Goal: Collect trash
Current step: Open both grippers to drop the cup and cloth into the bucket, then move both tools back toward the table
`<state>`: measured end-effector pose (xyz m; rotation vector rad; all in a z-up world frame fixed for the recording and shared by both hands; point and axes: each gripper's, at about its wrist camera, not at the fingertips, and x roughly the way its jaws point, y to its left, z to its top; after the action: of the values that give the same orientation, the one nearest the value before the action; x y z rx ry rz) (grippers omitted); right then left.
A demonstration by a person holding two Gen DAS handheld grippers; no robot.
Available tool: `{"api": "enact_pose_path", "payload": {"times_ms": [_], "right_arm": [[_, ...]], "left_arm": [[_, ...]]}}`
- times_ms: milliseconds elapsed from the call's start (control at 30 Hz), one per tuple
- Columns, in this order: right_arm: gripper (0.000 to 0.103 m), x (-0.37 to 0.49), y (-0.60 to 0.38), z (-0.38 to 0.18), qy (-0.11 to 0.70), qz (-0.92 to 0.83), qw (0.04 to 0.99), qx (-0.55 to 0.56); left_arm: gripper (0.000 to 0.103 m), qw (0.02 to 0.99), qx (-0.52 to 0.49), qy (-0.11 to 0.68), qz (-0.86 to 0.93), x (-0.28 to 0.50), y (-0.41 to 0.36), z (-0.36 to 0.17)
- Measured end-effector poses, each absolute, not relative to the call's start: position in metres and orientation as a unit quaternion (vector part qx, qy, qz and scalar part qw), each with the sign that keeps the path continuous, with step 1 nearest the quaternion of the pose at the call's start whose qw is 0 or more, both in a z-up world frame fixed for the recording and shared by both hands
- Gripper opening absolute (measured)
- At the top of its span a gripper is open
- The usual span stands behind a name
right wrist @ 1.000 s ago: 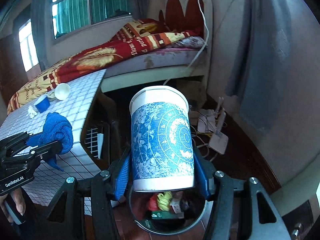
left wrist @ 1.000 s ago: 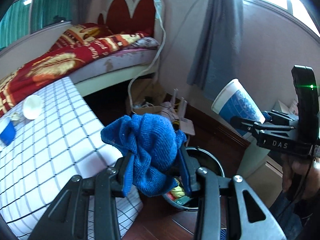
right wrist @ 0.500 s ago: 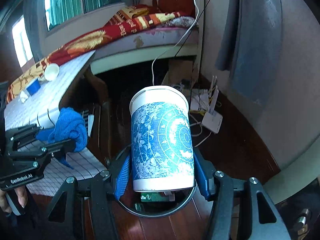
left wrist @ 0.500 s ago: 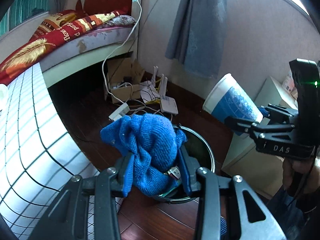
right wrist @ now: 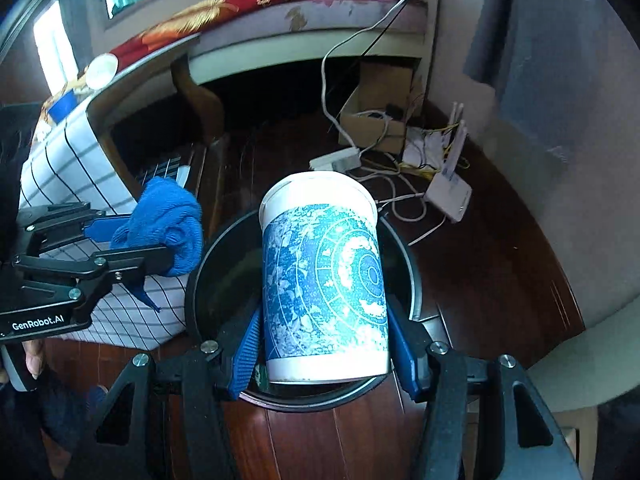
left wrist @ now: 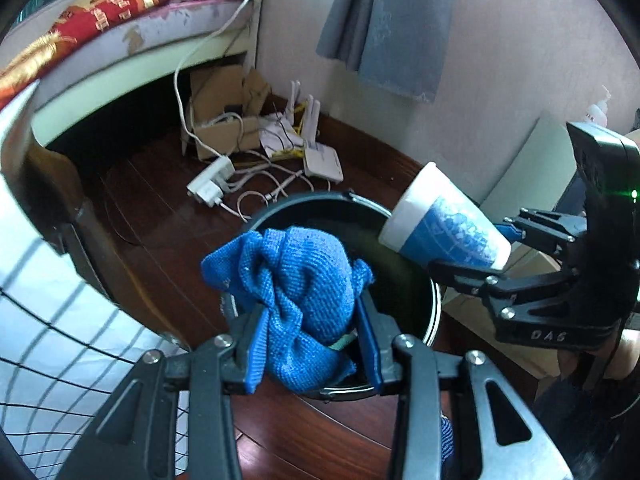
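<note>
My left gripper is shut on a crumpled blue cloth and holds it above the near rim of a round black trash bin on the dark wood floor. My right gripper is shut on a blue-and-white patterned paper cup, held directly over the bin. The cup also shows in the left wrist view, tilted with its mouth toward the bin. The cloth also shows in the right wrist view, left of the bin.
A table with a white checked cloth stands left of the bin. A cardboard box, a power strip, a white router and tangled cables lie on the floor behind the bin. A bed is at the back.
Both grippers have tilted down and come closer to the bin. The cloth and the cup now hang over the bin's opening.
</note>
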<state>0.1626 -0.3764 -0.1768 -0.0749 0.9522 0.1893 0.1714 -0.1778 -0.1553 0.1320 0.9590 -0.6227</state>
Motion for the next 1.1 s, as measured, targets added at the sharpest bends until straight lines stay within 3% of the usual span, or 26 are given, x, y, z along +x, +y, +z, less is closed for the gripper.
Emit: {"api": "enact_pose_path", "payload": {"times_ms": [33,67,100,133,267,1100], "right_arm": [[0.060,0.167,-0.375,-0.182,0.462,0.096,0.881,-0.040],[0.066,0.171,-0.373,-0.189,0.467,0.100,0.878,-0.046],[0.092,0.177,-0.371,-0.201,0.476,0.090,0.872,-0.073],[0.102,0.181,-0.371,-0.209,0.484,0.070,0.868,-0.090],[0.103,0.187,-0.394,-0.235,0.519,0.033,0.852,-0.060],[0.103,0.173,-0.379,-0.189,0.460,0.032,0.886,-0.050]], "left_arm": [[0.044,0.835,0.060,0.458,-0.299,0.174,-0.179,-0.159],[0.057,0.831,0.056,0.465,-0.301,0.178,-0.181,-0.164],[0.075,0.828,0.058,0.478,-0.288,0.183,-0.181,-0.171],[0.080,0.829,0.059,0.481,-0.278,0.185,-0.180,-0.174],[0.100,0.838,0.072,0.483,-0.243,0.186,-0.170,-0.180],[0.102,0.873,0.083,0.434,-0.206,0.162,-0.153,-0.142]]}}
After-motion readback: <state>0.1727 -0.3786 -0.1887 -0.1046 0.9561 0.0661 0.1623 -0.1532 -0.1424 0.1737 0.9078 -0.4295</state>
